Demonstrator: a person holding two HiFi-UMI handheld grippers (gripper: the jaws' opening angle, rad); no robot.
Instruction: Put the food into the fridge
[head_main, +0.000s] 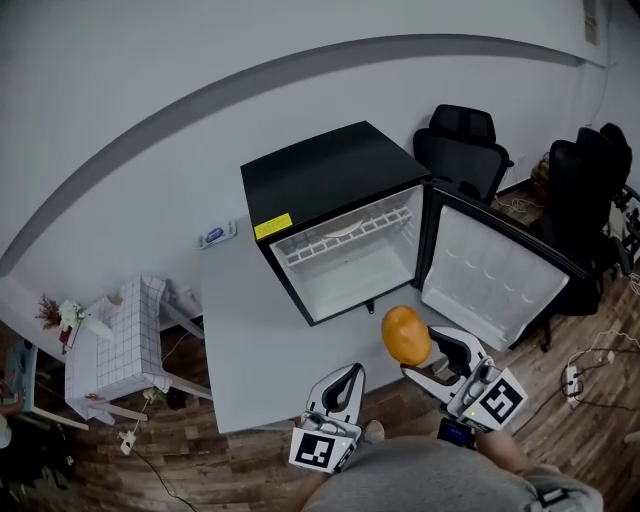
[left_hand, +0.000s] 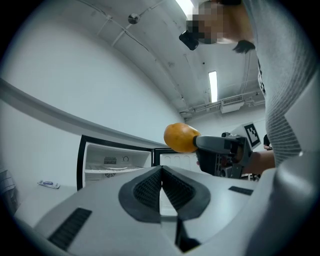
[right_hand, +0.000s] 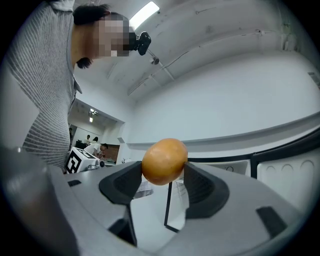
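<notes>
An orange fruit (head_main: 405, 334) is clamped between the pads of my right gripper (head_main: 418, 350), in the air in front of the open black mini fridge (head_main: 330, 215). The right gripper view shows the fruit (right_hand: 164, 161) filling the gap between both jaws. The fridge's white inside (head_main: 350, 258) looks bare, with one wire shelf, and its door (head_main: 492, 272) is swung out to the right. My left gripper (head_main: 345, 385) is lower left of the fruit, jaws shut and holding nothing; its own view shows the pads touching (left_hand: 161, 186) and the fruit (left_hand: 180, 137) beyond.
The fridge stands on a grey table (head_main: 250, 330) with a small blue-and-white object (head_main: 214, 237) at its far left. Black office chairs (head_main: 462, 150) stand behind the door. A white checked stool (head_main: 125, 335) is on the floor to the left. Cables (head_main: 580, 375) lie on the right.
</notes>
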